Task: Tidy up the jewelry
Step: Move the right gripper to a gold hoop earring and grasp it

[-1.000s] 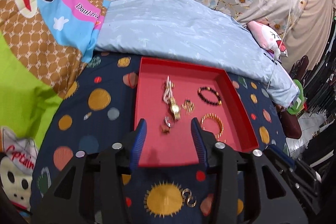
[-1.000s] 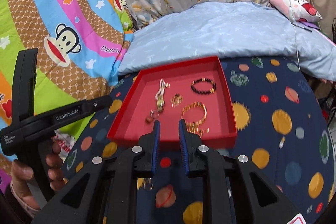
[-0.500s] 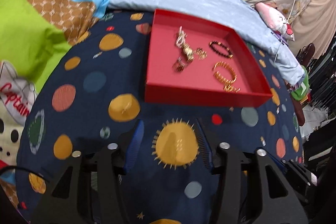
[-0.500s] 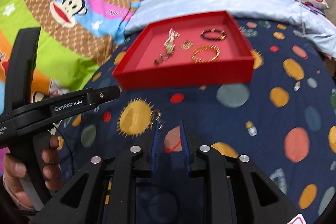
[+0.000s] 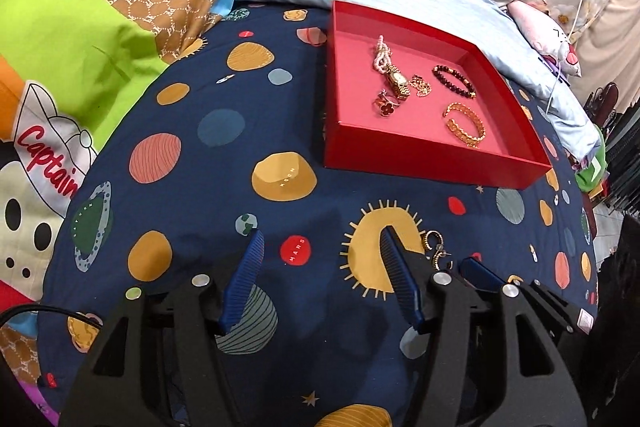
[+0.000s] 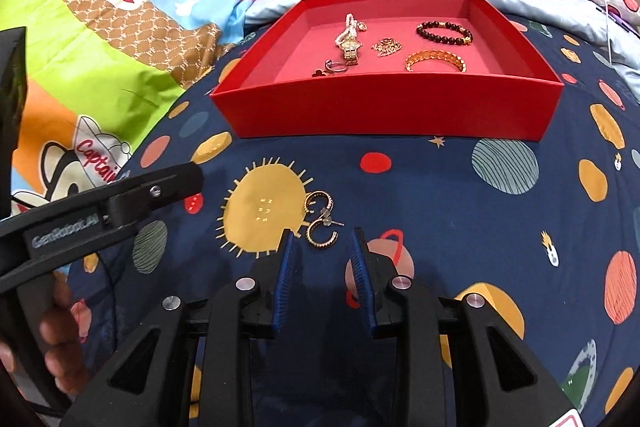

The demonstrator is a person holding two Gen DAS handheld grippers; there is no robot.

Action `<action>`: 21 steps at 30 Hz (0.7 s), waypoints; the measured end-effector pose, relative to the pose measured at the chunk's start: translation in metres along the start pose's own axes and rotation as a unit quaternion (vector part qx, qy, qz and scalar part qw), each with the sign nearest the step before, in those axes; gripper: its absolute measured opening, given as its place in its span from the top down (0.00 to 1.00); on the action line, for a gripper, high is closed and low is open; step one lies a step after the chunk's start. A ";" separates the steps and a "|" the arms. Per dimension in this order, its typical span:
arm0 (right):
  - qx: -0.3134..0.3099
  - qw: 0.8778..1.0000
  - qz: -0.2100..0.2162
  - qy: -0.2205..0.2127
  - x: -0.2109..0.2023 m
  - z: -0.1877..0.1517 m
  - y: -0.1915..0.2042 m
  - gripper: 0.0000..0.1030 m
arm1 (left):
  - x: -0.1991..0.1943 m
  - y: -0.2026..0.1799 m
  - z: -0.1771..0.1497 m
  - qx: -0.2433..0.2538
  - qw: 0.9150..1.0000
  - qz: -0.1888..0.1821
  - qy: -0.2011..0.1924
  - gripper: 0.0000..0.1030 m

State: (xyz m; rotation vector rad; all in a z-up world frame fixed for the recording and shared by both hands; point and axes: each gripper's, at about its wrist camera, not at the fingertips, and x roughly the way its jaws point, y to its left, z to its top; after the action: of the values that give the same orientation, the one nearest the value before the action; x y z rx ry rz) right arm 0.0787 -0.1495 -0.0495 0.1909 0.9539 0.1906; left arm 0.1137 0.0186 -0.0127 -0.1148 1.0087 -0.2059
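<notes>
We lower right gripper (image 6: 322, 247), jaws just opening, empty, over nearer earring (image 6: 322, 235); pinch hoop, avoid bedsheet (image 6: 460, 211). Left gripper (image 5: 320, 247) also just opening, empty.

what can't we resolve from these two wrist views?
- Hoop earrings: left wrist view, nearer one partly behind the left tool.
- Red ring: right wrist view, partly cut by the red tray front wall.
- Thin chain: too small in both views.

Earrings (image 6: 322, 223) on bedspread (image 6: 460, 195), before tray (image 6: 384, 115) of jewelry.
</notes>
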 end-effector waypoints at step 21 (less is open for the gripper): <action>-0.034 0.998 -0.049 -0.015 0.002 0.001 0.007 0.83 | 0.003 -0.004 -0.004 0.001 1.000 -0.001 0.005 0.43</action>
State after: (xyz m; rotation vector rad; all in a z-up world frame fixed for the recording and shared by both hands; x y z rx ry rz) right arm 0.0806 -0.1423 -0.0489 0.0825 0.9241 0.1290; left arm 0.1111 0.0138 -0.0169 -0.1129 1.0178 -0.2091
